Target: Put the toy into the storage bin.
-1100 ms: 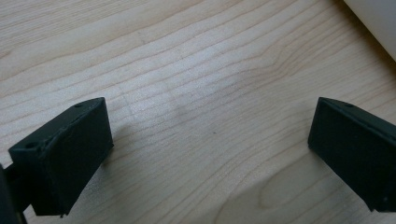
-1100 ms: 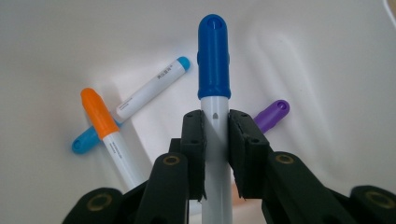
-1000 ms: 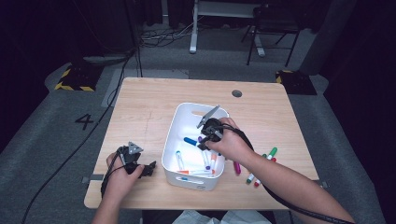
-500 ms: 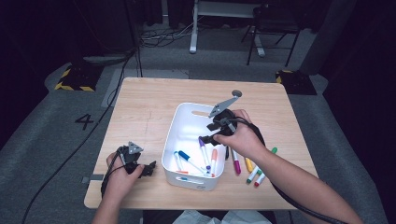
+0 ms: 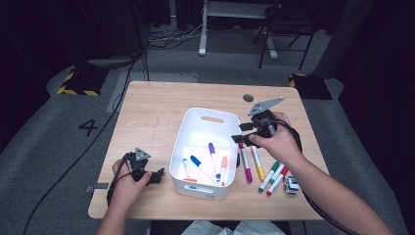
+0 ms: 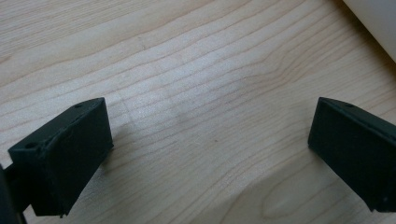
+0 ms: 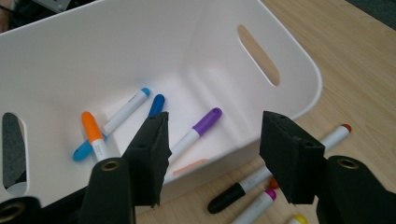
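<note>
A white bin (image 5: 192,130) stands mid-table and holds a purple marker (image 5: 212,152), a blue one (image 5: 197,162), a light-blue one (image 5: 186,166) and an orange one (image 5: 223,168). My right gripper (image 5: 239,138) hovers open and empty at the bin's right rim (image 7: 299,60). In the right gripper view its jaws (image 7: 215,128) frame the purple marker (image 7: 196,130) on the bin floor. Beside the bin lie a pink marker (image 5: 246,167), a yellow marker (image 5: 258,164), a green marker (image 5: 269,176) and a red marker (image 5: 277,180). My left gripper (image 5: 155,176) rests open on the wood (image 6: 210,121), left of the bin.
The wooden table (image 5: 156,112) has bare room at the back and left. A small white object (image 5: 291,185) lies by the red marker. A round grommet (image 5: 248,98) sits near the far edge. The bin's corner (image 6: 378,23) shows in the left gripper view.
My right gripper has drawn back from over the bin's inside to its right rim. The left gripper has stayed put.
</note>
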Tool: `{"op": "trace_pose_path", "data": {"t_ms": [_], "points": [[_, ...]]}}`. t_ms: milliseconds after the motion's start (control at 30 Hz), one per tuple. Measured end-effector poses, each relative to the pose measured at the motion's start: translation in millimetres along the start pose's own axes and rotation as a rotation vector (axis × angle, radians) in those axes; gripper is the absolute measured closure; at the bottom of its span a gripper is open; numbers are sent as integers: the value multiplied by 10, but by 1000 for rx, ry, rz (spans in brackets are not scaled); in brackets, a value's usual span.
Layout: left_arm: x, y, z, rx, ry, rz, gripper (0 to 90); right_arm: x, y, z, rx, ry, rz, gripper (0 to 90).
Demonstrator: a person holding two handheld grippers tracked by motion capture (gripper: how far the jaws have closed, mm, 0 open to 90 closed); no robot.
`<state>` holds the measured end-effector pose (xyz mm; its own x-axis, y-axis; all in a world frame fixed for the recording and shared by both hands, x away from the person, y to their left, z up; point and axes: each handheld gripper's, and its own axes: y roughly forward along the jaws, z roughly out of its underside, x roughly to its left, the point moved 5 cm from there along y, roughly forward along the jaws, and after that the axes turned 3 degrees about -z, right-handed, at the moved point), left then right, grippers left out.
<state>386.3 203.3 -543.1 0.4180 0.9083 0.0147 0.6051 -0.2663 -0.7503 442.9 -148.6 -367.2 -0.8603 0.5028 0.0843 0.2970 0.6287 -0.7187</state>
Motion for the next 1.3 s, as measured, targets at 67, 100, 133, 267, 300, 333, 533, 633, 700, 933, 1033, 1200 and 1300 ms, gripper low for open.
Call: {"op": "trace_pose_path", "data": {"t_ms": [67,100,133,267,300,333,533,633,700,933,1033,1200,1300], "points": [[2,-1,-1,1,1,-1,1,-66,-45,76,6,20,14,437],[2,0,-2,1,2,-1,1,-103,-60,112,5,21,19,439],[0,0,-2,3,1,2,1,-131,-68,142,-2,31,18,445],[0,1,-2,3,1,2,1,-230,-80,274,9,62,33,462],[-1,2,-2,2,0,2,1,-254,-74,310,16,66,35,467],[-1,1,-2,3,0,2,1,-272,-62,344,22,75,35,474],[0,1,-2,4,1,2,1,-358,57,572,72,110,43,509],[0,2,-2,2,1,2,1,-402,123,703,106,124,52,516],[0,1,-2,3,1,2,1,-428,163,778,119,132,56,519],[0,1,-2,3,1,2,1,-545,282,1013,165,151,78,543],[0,1,-2,3,1,2,1,-584,341,1100,180,166,78,560],[0,1,-2,3,1,2,1,-630,458,1228,218,183,83,583],[0,1,-2,3,1,2,1,-658,532,1280,242,209,78,611]]}}
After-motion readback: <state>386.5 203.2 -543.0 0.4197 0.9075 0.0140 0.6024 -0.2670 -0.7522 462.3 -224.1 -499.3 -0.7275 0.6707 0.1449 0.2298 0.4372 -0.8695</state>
